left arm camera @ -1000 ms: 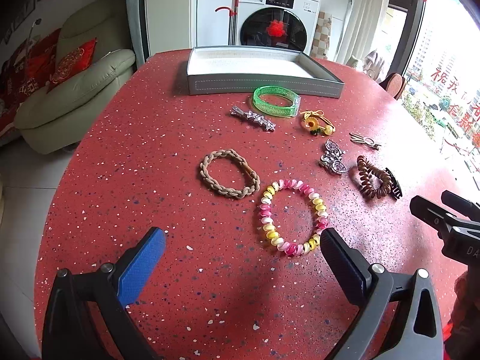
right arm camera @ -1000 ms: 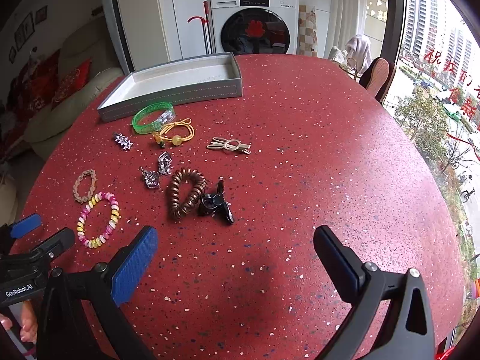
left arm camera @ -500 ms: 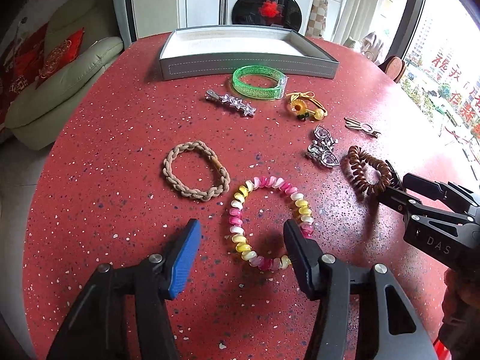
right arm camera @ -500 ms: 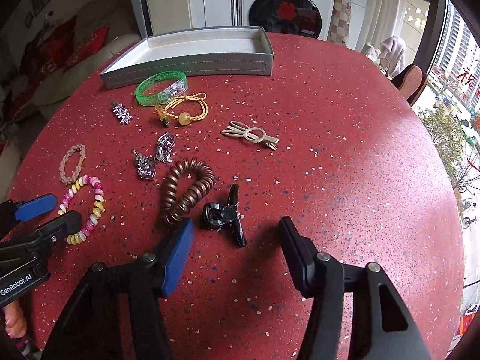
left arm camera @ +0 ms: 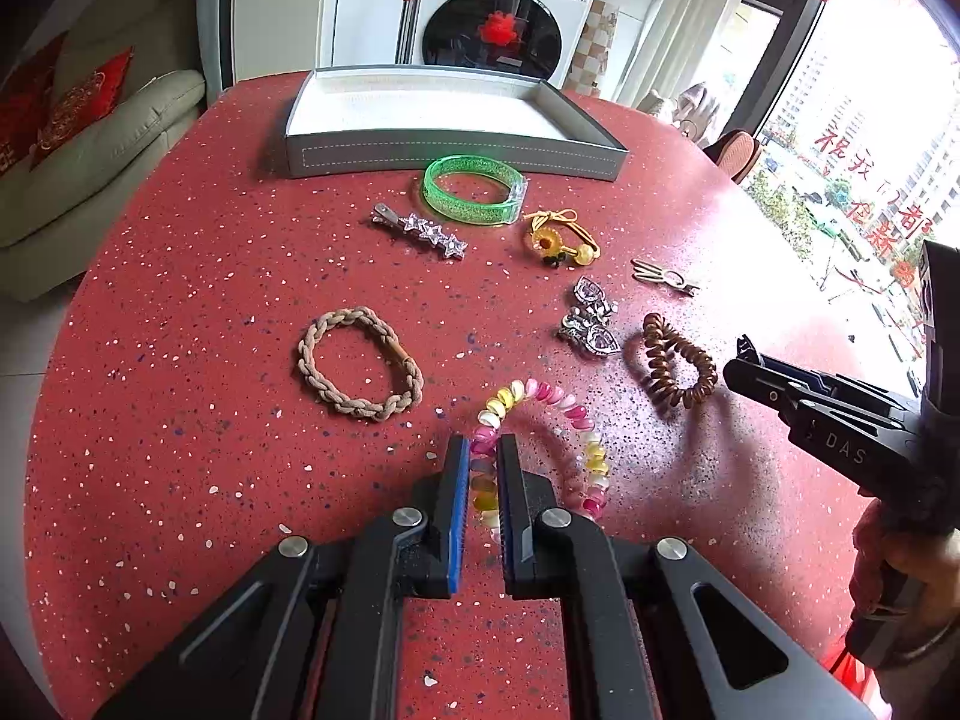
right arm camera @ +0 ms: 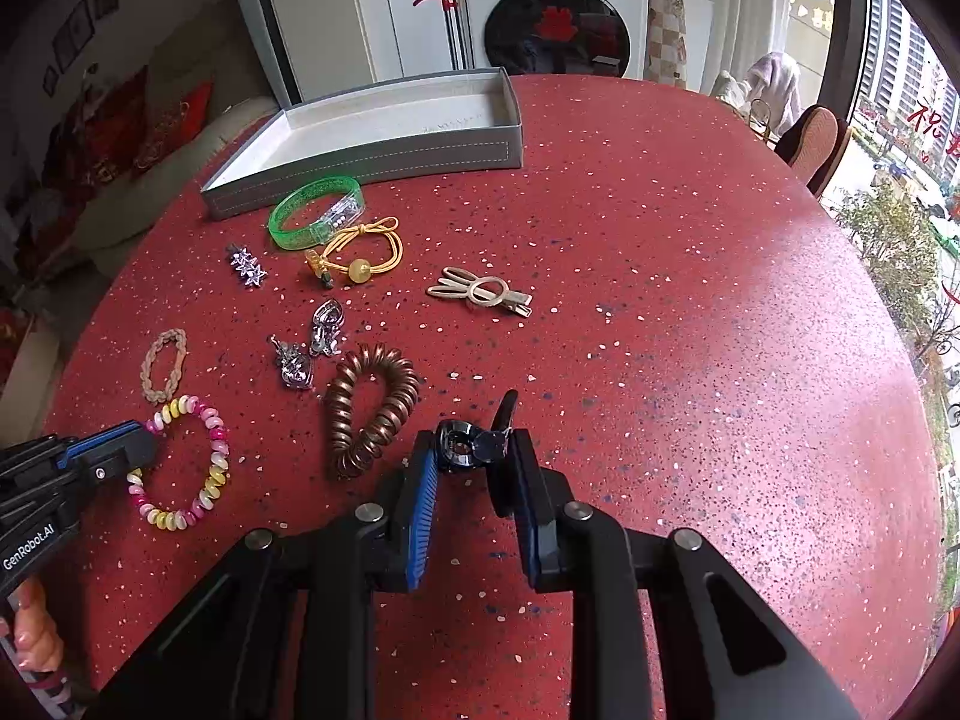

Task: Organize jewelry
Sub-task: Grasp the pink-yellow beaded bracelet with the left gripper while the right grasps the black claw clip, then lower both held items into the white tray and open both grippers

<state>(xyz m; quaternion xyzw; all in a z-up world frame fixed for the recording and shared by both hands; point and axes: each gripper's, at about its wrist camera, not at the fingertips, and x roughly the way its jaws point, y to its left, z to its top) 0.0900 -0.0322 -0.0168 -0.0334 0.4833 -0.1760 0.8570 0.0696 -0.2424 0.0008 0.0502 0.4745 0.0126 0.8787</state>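
Observation:
A pink, yellow and white bead bracelet (left arm camera: 576,414) lies on the red speckled table (left arm camera: 180,300), and my left gripper (left arm camera: 480,447) is shut on its near-left side. In the right wrist view the same bracelet (right arm camera: 210,468) shows with the left gripper (right arm camera: 129,450) on it. A small black claw clip (right arm camera: 471,447) sits between the fingertips of my right gripper (right arm camera: 471,450); the jaws are closing and both pads touch it. The right gripper (left arm camera: 747,363) shows at the right of the left wrist view. An open grey tray (left arm camera: 456,150) stands at the back.
Loose on the table lie a braided beige bracelet (left arm camera: 360,366), a brown coil hair tie (right arm camera: 372,408), silver heart clips (left arm camera: 591,324), a beige bunny clip (right arm camera: 480,291), a yellow hair tie (right arm camera: 360,252), a star clip (left arm camera: 420,231) and a green bangle (left arm camera: 474,189). A person's hand (left arm camera: 900,570) is at right.
Both grippers went from wide open to closed. The left one came down onto the bead bracelet and gripped it. The right one moved in over the black claw clip and closed around it.

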